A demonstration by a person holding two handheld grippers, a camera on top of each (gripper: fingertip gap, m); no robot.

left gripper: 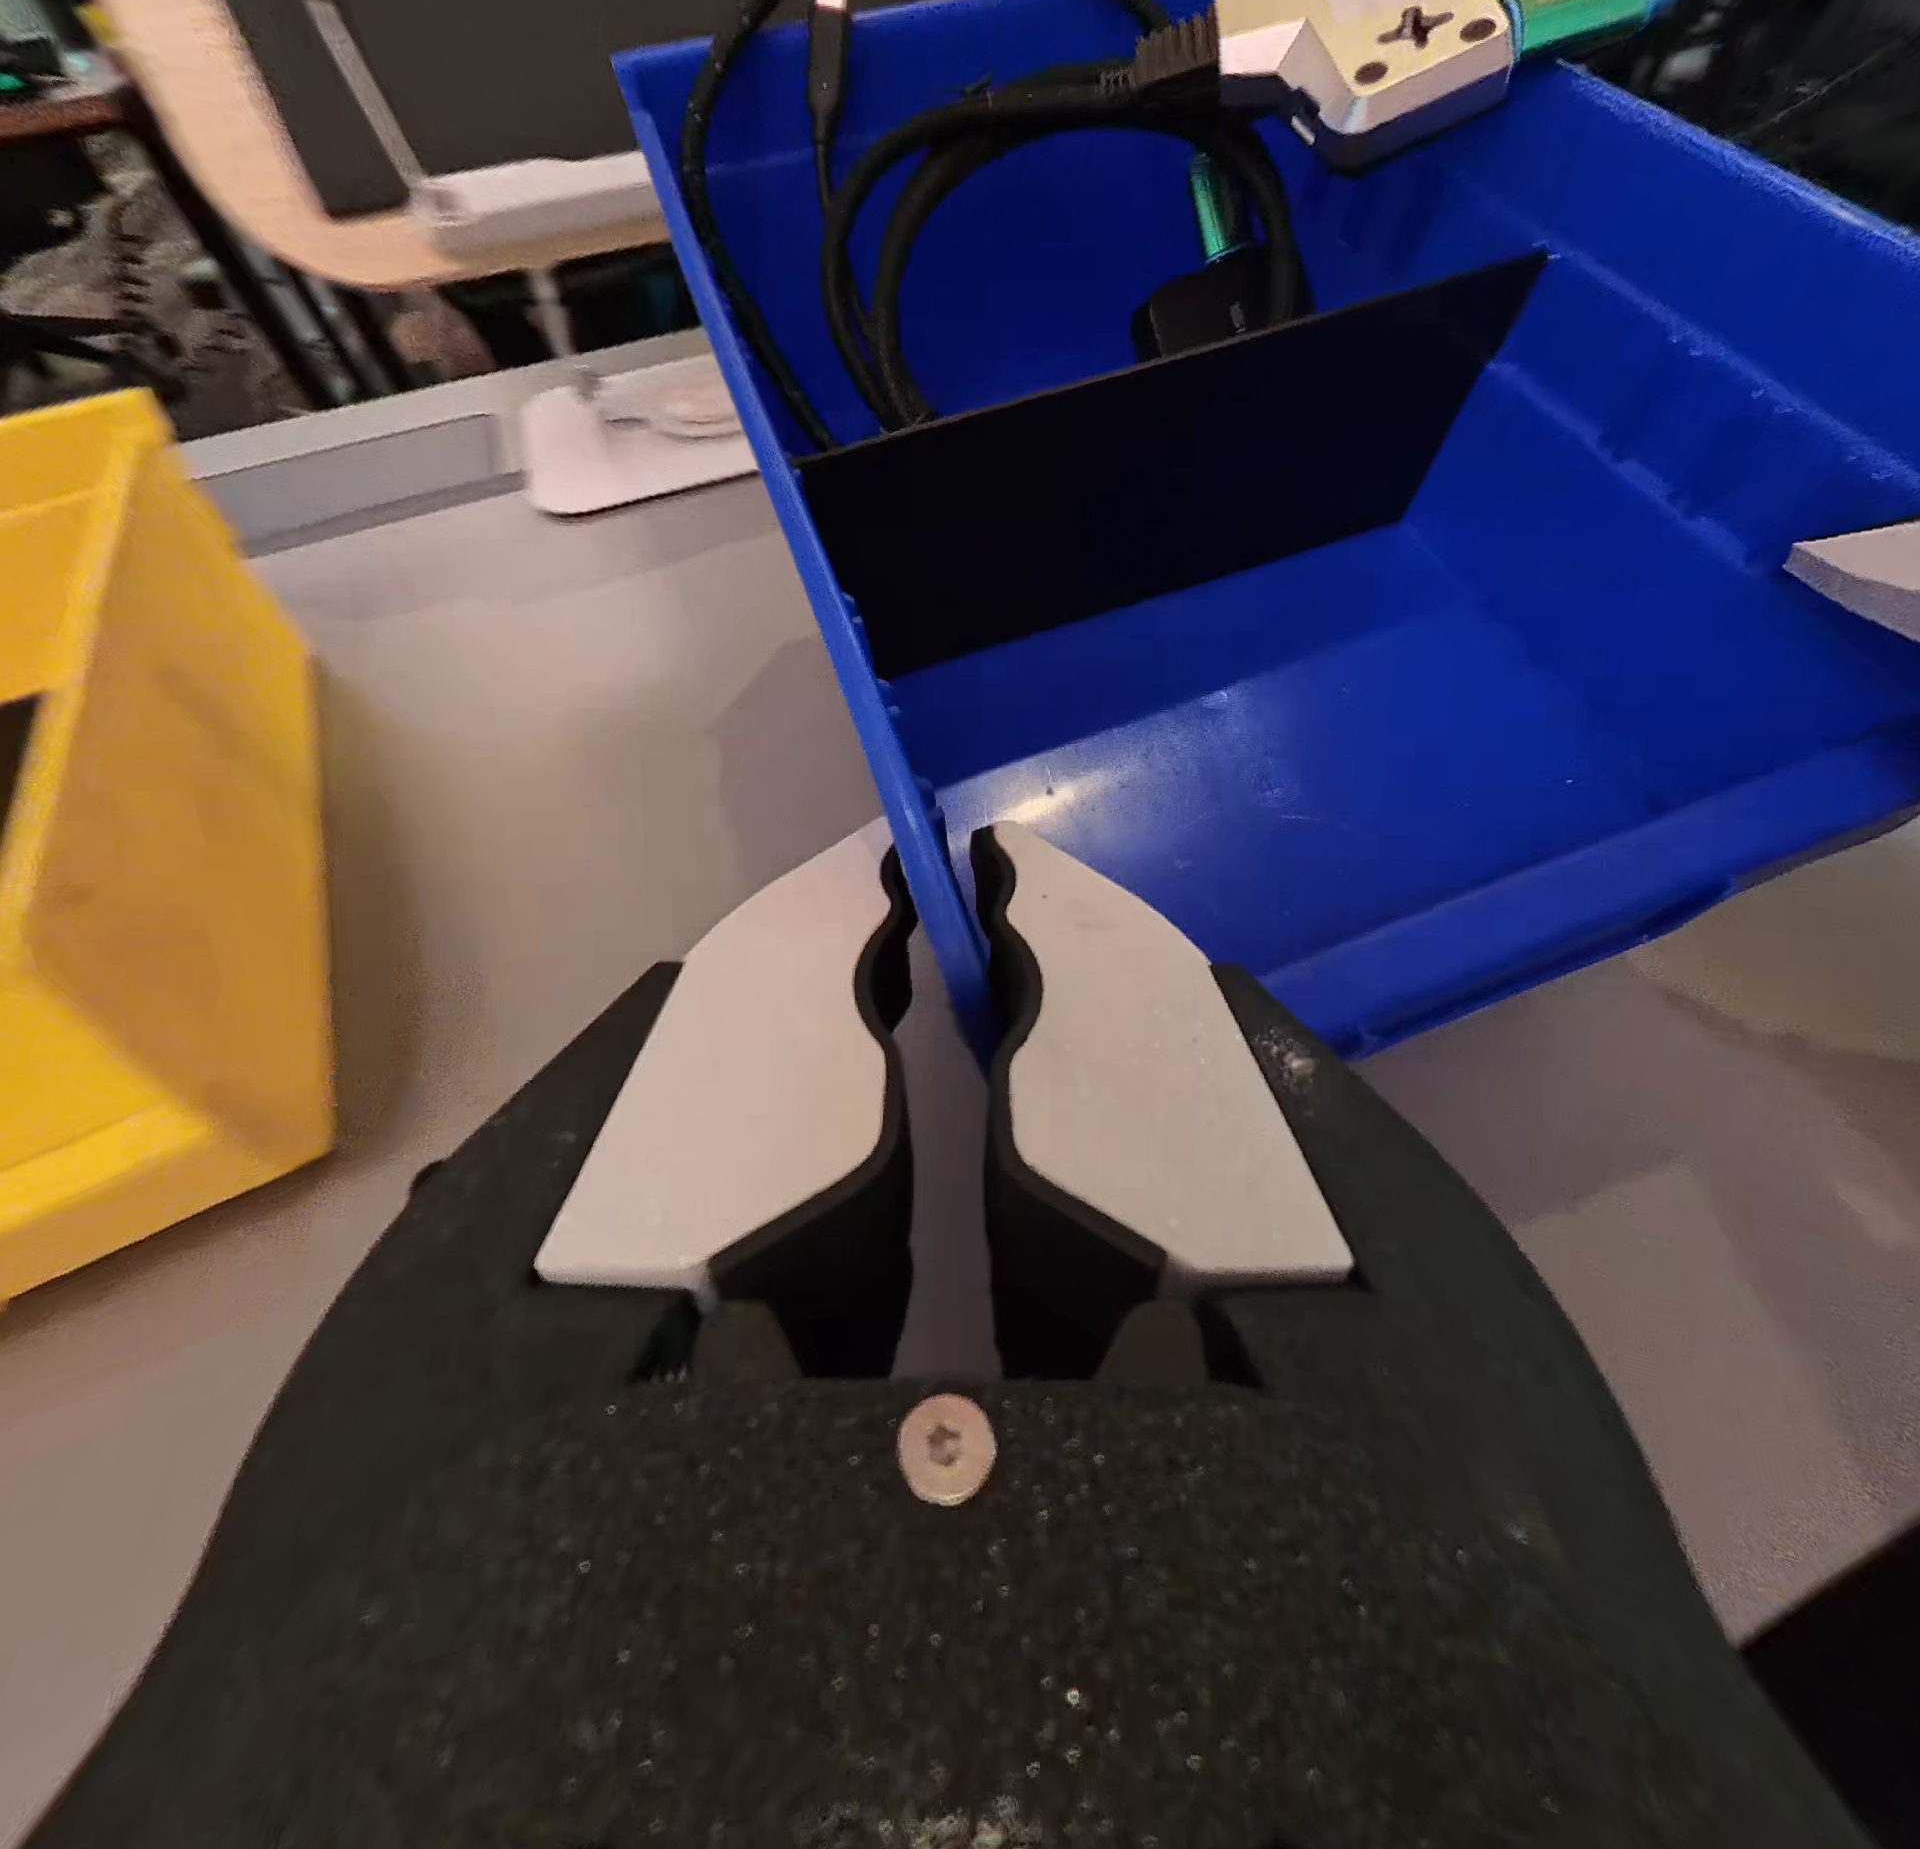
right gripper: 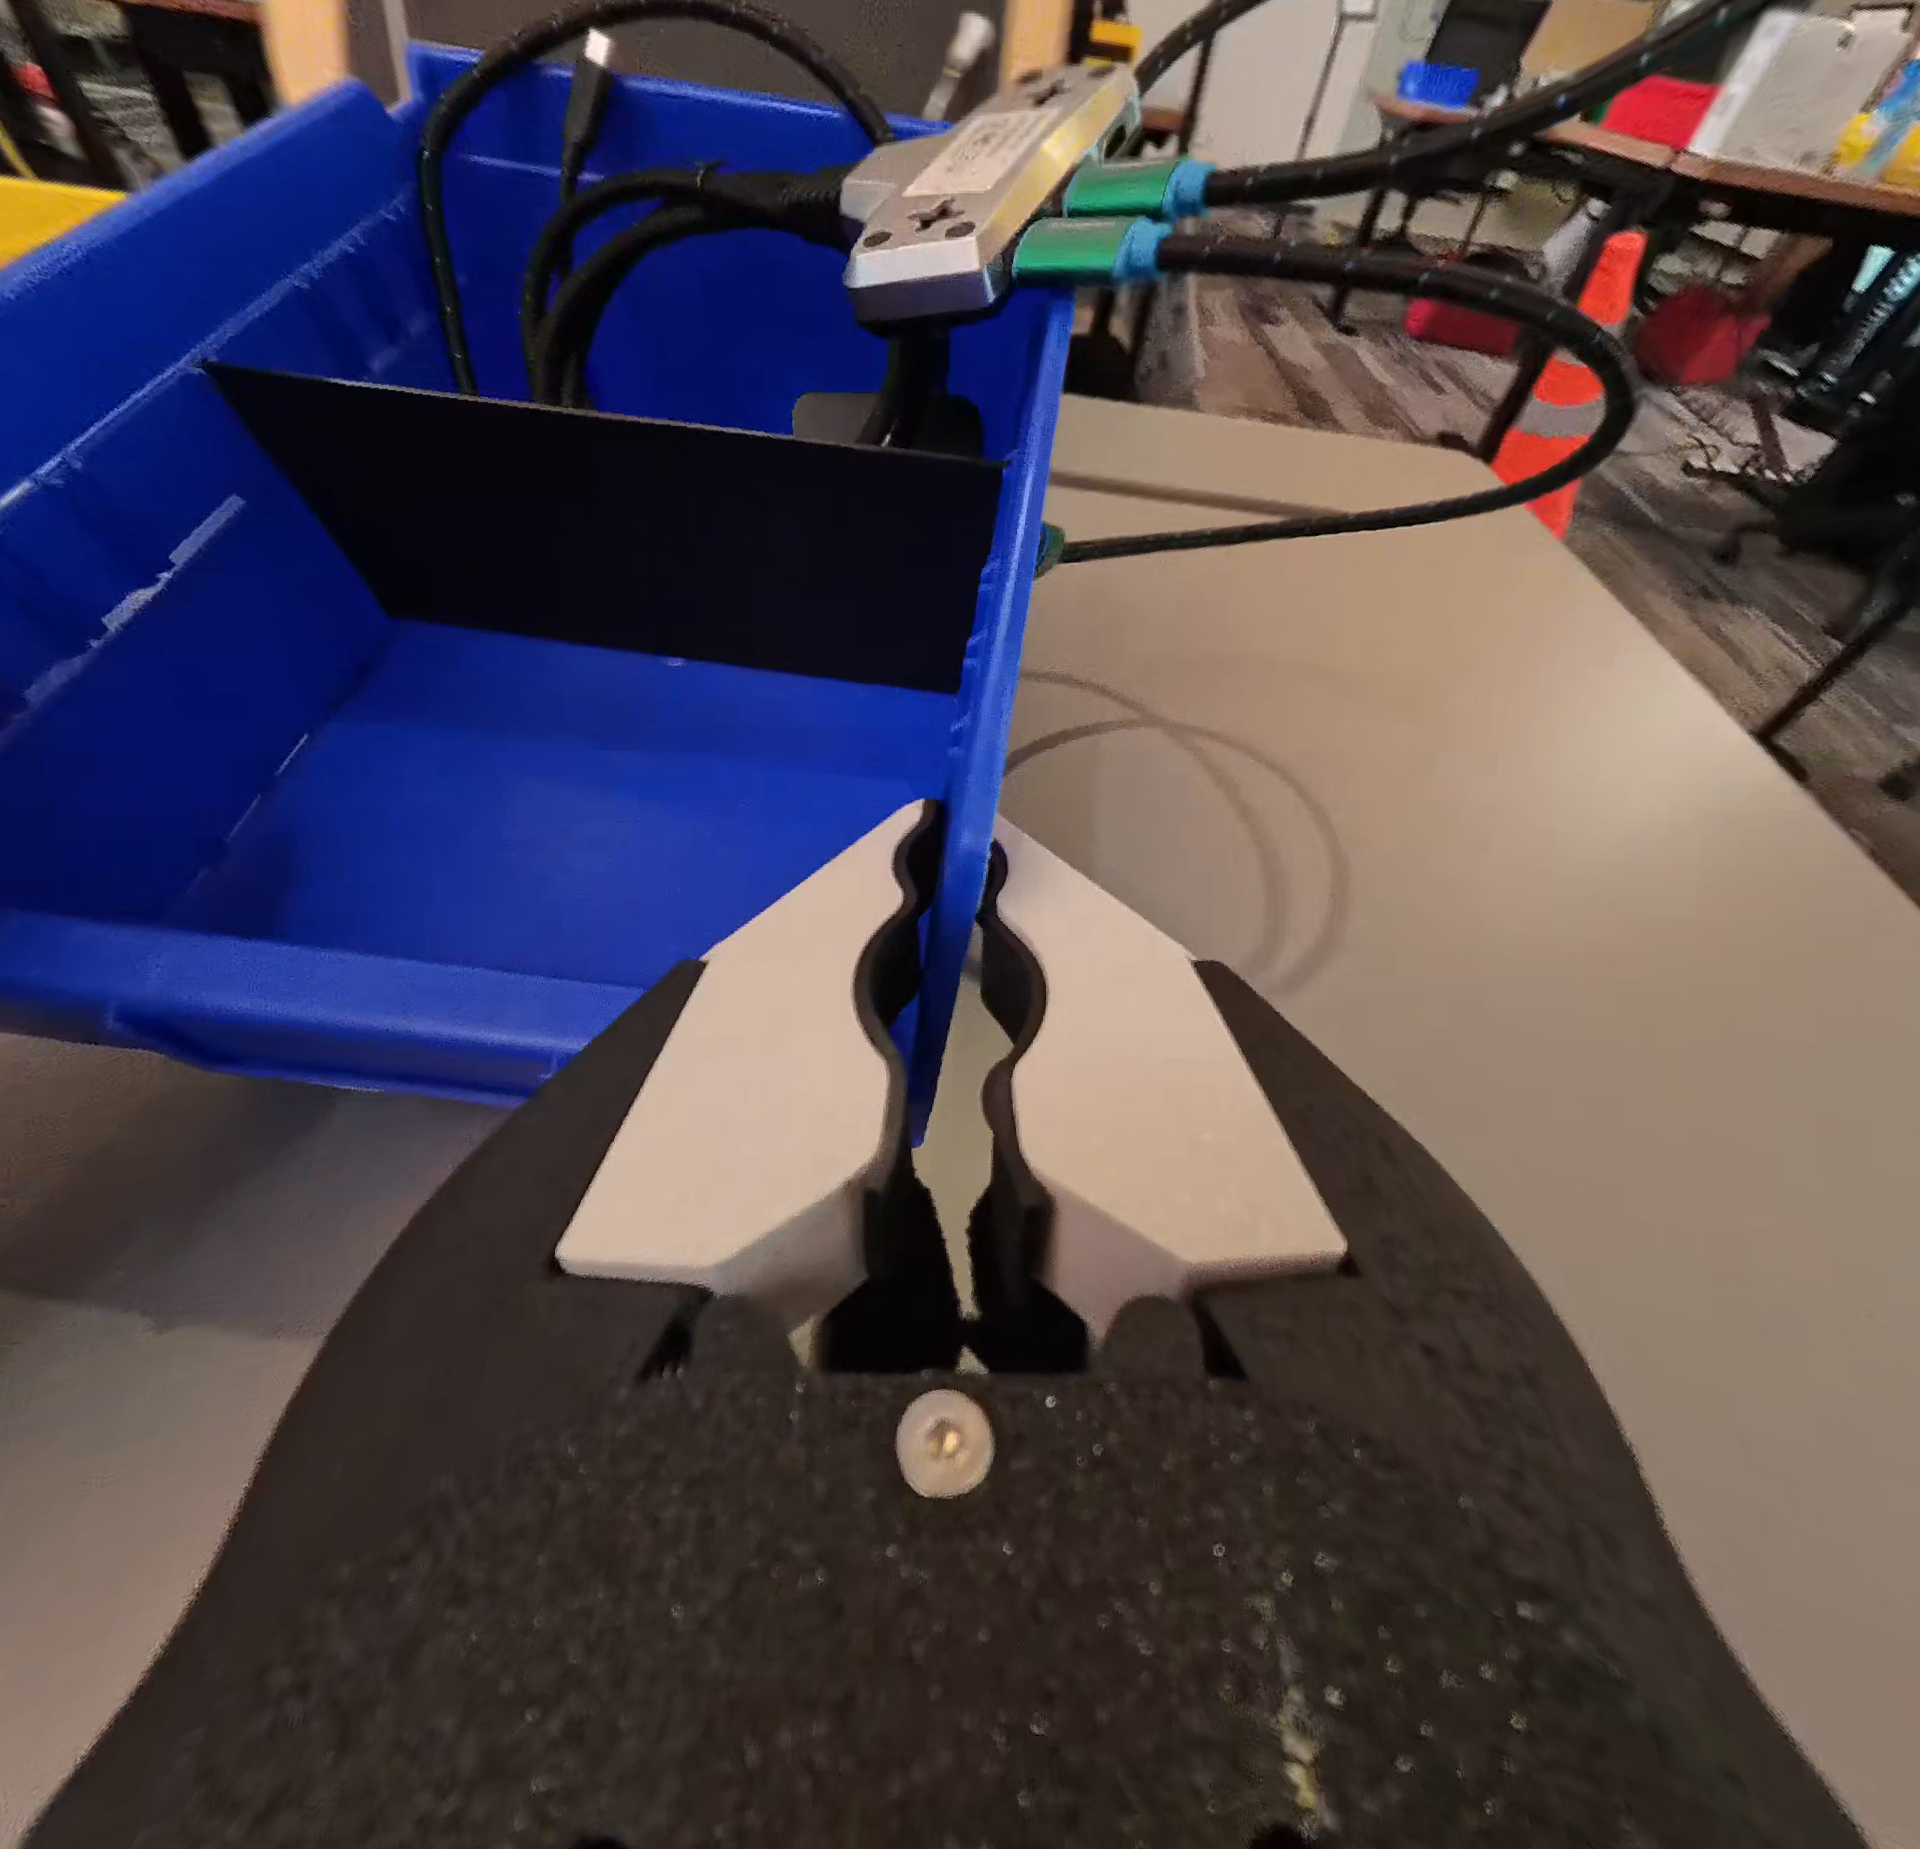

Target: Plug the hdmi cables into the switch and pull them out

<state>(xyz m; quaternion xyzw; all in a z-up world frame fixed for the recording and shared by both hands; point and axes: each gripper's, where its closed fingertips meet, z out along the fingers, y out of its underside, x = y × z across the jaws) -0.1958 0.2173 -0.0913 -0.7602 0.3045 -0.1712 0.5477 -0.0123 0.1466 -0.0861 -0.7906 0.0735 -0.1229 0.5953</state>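
On the grey surface (right gripper: 1455,864) sits a blue bin (left gripper: 1351,739), and both tools are clamped on its side walls: the left tool (left gripper: 938,869) pinches the left wall, the right tool (right gripper: 956,843) pinches the right wall, each near the front corner. So the step in hand looks like moving or steadying the bin, not plugging yet.

The switch (right gripper: 977,199) is a small silver box perched on the bin's rim at about 12 o'clock from the right tool, 1 o'clock from the left one. Two cables with green plugs (right gripper: 1122,215) are seated in it and loop off over the surface toward 2 o'clock. More black cable (left gripper: 1039,241) is coiled behind the black divider (left gripper: 1143,490).

My tip: keep both pinches level and move together, slowly. That switch is only balanced on the rim, and the trailing cables could drag it off if the bin tilts or jerks. The yellow bin (left gripper: 135,812) at 9 o'clock is close by, so don't swing left.
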